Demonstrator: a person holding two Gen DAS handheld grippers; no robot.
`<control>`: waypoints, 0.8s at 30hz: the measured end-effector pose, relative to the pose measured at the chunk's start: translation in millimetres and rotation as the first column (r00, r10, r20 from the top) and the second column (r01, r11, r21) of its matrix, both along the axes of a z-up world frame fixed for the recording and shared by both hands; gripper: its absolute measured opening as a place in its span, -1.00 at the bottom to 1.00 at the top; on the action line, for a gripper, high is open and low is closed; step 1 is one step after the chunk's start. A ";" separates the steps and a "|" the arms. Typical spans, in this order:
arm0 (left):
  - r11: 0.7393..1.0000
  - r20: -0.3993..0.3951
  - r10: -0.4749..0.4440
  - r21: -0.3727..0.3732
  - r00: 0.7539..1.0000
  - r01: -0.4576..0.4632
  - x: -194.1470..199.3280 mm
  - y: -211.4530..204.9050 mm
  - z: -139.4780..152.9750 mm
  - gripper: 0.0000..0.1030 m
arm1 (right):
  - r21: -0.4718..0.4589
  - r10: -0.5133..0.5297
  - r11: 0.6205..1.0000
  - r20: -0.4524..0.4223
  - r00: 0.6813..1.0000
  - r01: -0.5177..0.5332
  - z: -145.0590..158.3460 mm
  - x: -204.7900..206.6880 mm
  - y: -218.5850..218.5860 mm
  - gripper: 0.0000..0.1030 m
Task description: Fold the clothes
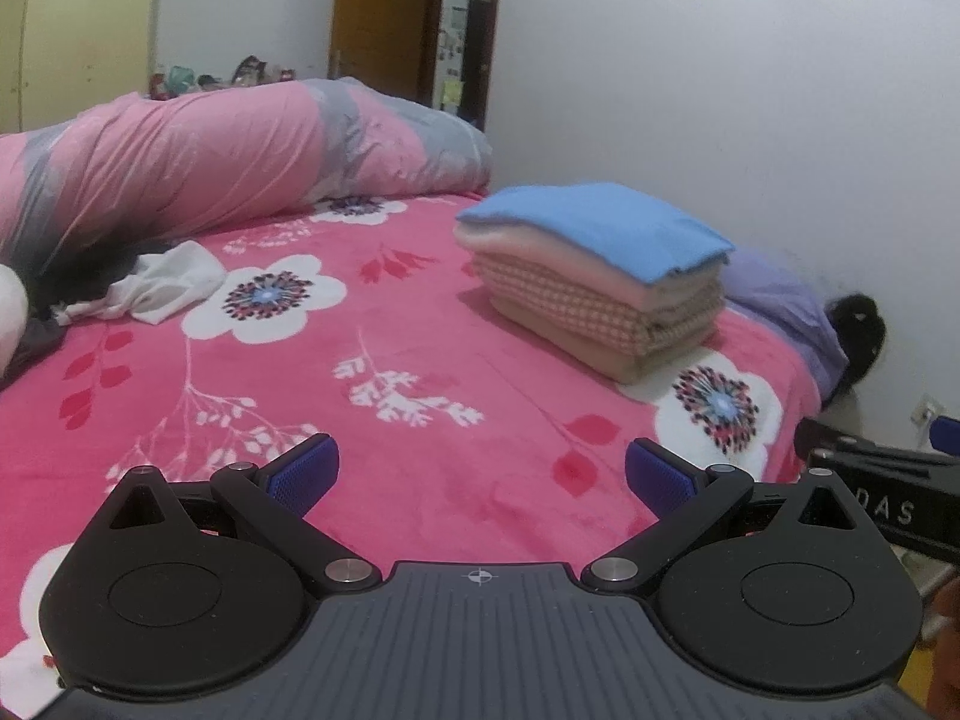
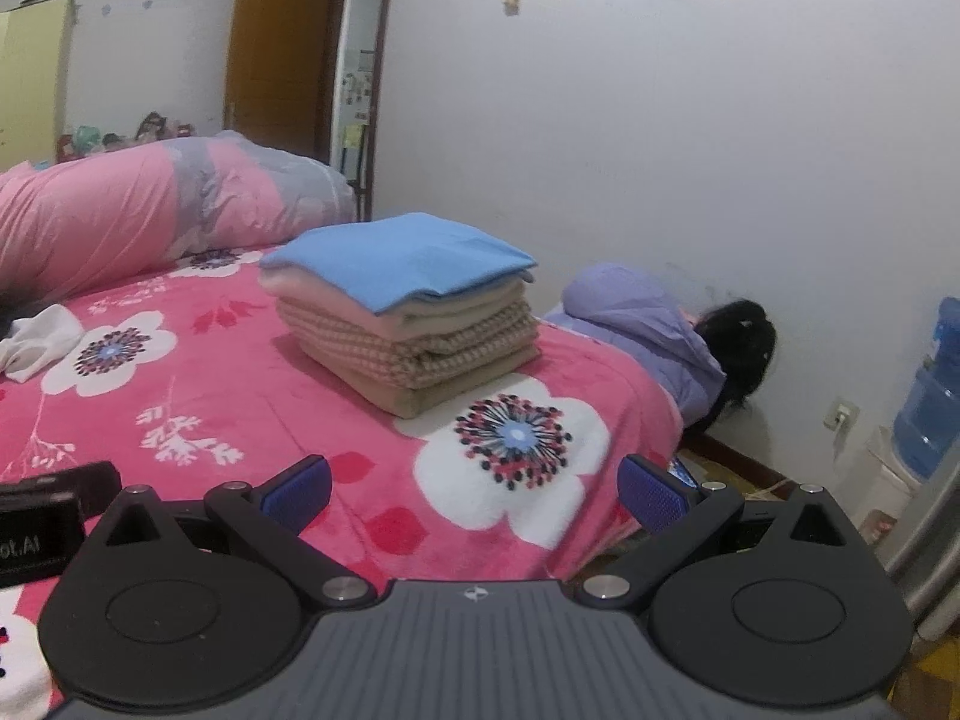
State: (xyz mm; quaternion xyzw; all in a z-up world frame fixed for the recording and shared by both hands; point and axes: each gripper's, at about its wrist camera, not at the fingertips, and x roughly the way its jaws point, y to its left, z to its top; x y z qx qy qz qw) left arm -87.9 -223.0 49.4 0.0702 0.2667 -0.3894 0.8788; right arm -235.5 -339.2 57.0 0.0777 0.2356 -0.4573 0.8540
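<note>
Blue-padded fingers of the left gripper (image 1: 477, 474) stand spread wide over bare pink blanket, pinching nothing, and the right gripper (image 2: 474, 489) is spread just as wide and empty above the bed's near right corner. Beyond them, the folded stack of clothes (image 1: 591, 276) sits toward the far right of the bed: a blue piece (image 2: 399, 255) on top, pale pink and beige layers under it, a checked layer, and a plain beige one at the bottom. Its edges are fairly square, though the blue piece overhangs slightly on the right. Open blanket lies all around the stack, with the widest free stretch between it and the grippers. Far left, well apart from the stack, a crumpled white garment (image 1: 159, 285) lies unfolded beside some dark cloth. The floral pink blanket (image 2: 240, 408) covers the bed and drops off at the right edge. A rolled pink and grey quilt (image 1: 228, 150) runs along the far side. Just beyond the stack, at the bed's right edge, a person in a lilac top (image 2: 648, 324) leans against the white wall. A brown door (image 2: 279, 54) stands open at the far end, a yellow wardrobe (image 1: 78, 30) fills the far left, and a blue water bottle (image 2: 933, 390) stands at the right.
</note>
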 end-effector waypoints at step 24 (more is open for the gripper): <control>1.000 0.006 -0.016 0.003 1.000 0.016 -11.4 -6.9 0.0 0.99 | 0.008 -0.021 1.000 0.000 1.000 0.021 -4.6 -9.4 -4.1 1.00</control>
